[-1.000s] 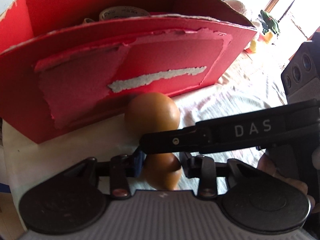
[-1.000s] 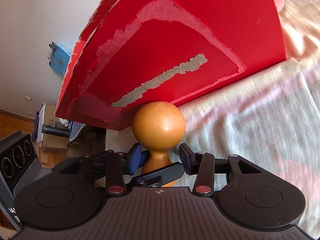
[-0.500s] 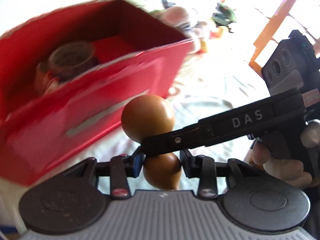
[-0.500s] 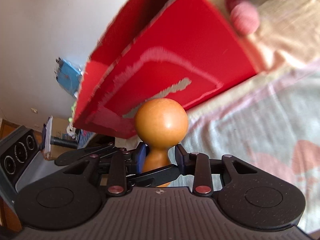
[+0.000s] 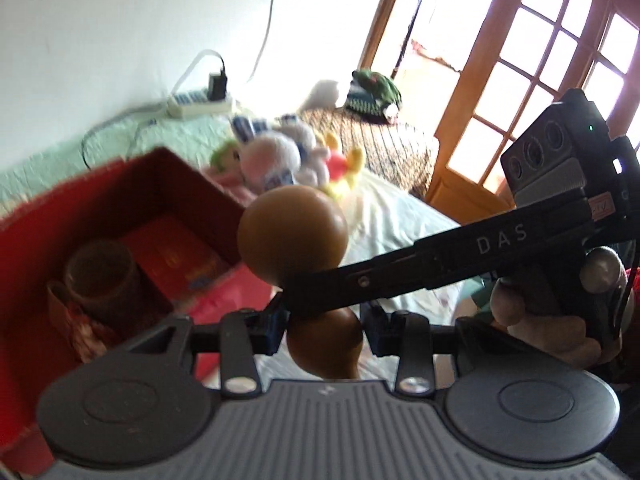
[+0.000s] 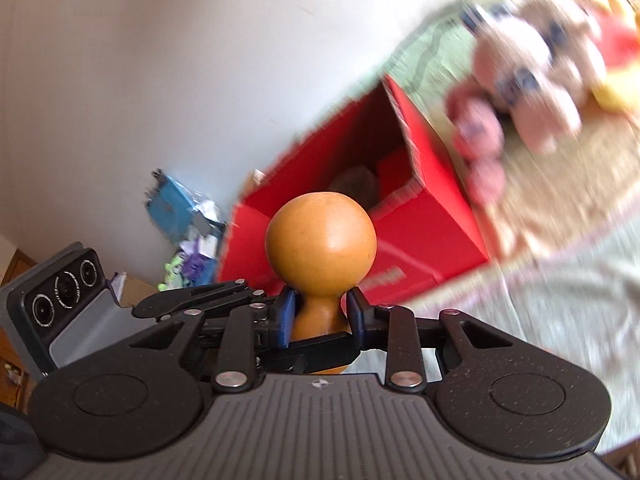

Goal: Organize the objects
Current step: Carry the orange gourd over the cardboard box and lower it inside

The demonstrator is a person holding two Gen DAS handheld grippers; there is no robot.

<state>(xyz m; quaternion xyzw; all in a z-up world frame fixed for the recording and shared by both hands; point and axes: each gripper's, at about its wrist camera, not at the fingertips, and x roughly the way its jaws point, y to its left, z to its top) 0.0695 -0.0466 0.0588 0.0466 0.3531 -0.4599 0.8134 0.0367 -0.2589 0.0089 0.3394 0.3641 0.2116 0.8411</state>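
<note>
An orange-brown gourd (image 5: 292,236) (image 6: 320,240) with a round head and narrow neck is held in the air by both grippers. My left gripper (image 5: 324,322) is shut on its lower bulb. My right gripper (image 6: 320,314) is shut on its neck; its arm crosses the left wrist view (image 5: 440,264). The red cardboard box (image 5: 132,196) (image 6: 424,216) lies below and ahead, open at the top. A brown cup (image 5: 100,276) and a red packet (image 5: 176,252) lie inside it.
Plush toys (image 5: 280,152) (image 6: 532,64) lie beyond the box on the pale bedsheet (image 5: 400,216). A power strip (image 5: 196,100) sits by the white wall. A wooden-framed glass door (image 5: 520,60) stands at the right. Blue clutter (image 6: 176,204) lies beside the bed.
Both grippers have lifted the gourd from the sheet in front of the box to above the box's rim. The box interior now shows.
</note>
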